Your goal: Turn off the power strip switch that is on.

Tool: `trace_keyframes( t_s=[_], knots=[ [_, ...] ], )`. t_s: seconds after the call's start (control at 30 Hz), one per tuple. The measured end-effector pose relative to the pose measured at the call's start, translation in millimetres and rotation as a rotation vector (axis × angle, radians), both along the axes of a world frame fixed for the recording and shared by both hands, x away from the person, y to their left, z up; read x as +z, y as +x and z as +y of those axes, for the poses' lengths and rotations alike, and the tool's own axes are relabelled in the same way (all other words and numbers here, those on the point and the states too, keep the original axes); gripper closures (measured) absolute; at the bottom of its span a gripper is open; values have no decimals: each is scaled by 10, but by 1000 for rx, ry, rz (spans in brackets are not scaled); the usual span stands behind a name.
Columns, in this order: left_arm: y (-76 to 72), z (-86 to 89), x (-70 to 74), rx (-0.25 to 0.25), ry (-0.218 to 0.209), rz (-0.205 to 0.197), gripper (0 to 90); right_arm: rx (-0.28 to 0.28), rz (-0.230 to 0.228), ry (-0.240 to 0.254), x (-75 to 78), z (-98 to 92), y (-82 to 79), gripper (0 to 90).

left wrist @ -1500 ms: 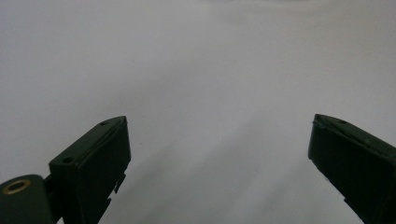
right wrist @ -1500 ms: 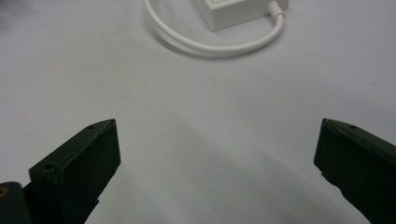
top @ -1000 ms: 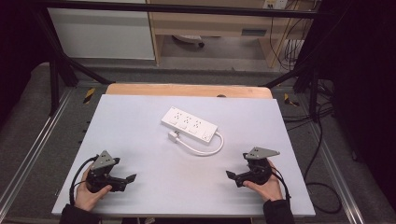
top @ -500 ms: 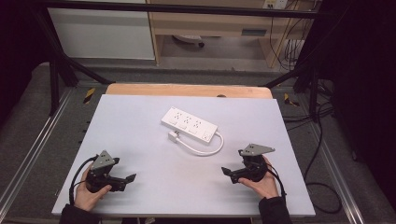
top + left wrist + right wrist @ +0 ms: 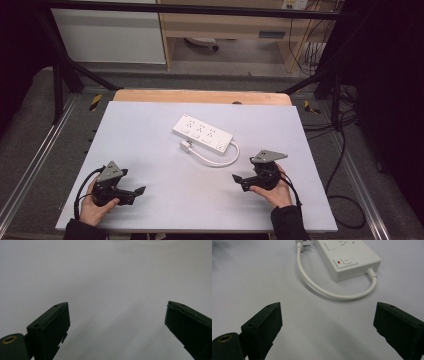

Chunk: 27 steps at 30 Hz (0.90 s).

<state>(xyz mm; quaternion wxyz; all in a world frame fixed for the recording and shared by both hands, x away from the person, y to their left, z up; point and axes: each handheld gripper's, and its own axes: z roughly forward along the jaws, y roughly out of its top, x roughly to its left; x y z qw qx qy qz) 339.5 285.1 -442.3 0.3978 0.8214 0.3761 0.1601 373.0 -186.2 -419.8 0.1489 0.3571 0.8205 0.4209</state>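
Starting at the left side of the high view, the left gripper sits low over the near-left part of the white worktop, held in the person's left hand, with its black cable looping round the outer side of the hand and the grey three-cornered plate on top. Its nose points toward the middle of the worktop. In the left gripper view the jaws are spread wide apart with just bare white surface between them, so it's open and holding nothing.

Moving to the middle, there's a white power strip lying flat on the worktop, angled so its far end goes up-left and its near end comes down-right. Its short white cord comes out of the near-right end, curls round in a loop toward the person and ends at the plug lying just beside the strip's long near edge. The right gripper view shows the switch end pretty clearly: a button with a little red mark next to it.

Over on the right, the right gripper is in the person's right hand, near the cord loop but not touching it, nose pointing left. In its own view the jaws are wide apart and empty too, with the cord loop and the strip's end lying ahead of them.
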Motion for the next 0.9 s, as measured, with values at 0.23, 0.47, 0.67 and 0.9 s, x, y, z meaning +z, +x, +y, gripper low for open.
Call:
trace_keyframes(
  t_s=[0.23,0.47,0.67,0.9],
  knots=[
    [-1,3,-1,0,0,0,58,1,-22,4,34,40,28,116],
    [1,4,-3,0,1,0,59,0,-25,4,28,80,57,174],
    [2,3,-4,0,2,0,60,1,-36,4,36,111,87,223],
    [0,4,-2,1,2,-2,60,3,-42,-3,44,169,127,295]
  ],
)
